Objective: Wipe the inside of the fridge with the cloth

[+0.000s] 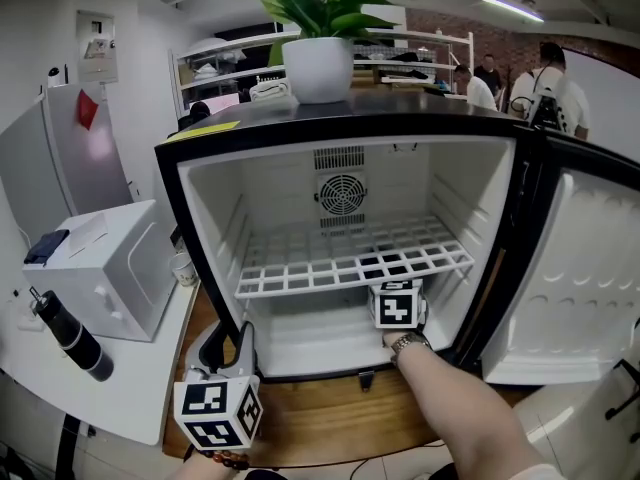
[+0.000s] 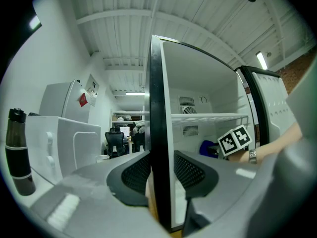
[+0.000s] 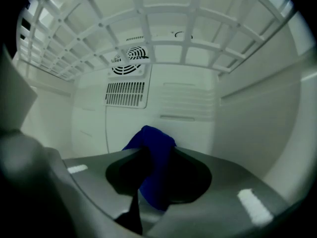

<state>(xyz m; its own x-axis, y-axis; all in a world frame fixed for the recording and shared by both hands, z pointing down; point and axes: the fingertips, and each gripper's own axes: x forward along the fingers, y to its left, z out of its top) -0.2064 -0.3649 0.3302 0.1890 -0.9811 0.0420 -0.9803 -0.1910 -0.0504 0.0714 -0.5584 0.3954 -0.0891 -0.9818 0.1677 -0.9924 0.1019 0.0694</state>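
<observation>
A small black-framed fridge (image 1: 340,128) stands open, with a white inside, a wire shelf (image 1: 350,263) and a fan grille (image 1: 341,194) on the back wall. My right gripper (image 1: 397,303) reaches in under the shelf. In the right gripper view it (image 3: 156,157) is shut on a blue cloth (image 3: 151,138), which bunches up between the pads near the back wall. The cloth (image 2: 208,148) also shows in the left gripper view. My left gripper (image 1: 228,343) sits at the fridge's lower left front. Its jaws (image 2: 161,175) clamp either side of the black side-wall edge (image 2: 157,108).
The fridge door (image 1: 570,278) hangs open at the right. A white potted plant (image 1: 318,68) stands on top. At the left, a table holds a white box (image 1: 105,268) and a black bottle (image 1: 72,336). The fridge rests on a wooden surface (image 1: 330,418). People (image 1: 545,78) stand far back right.
</observation>
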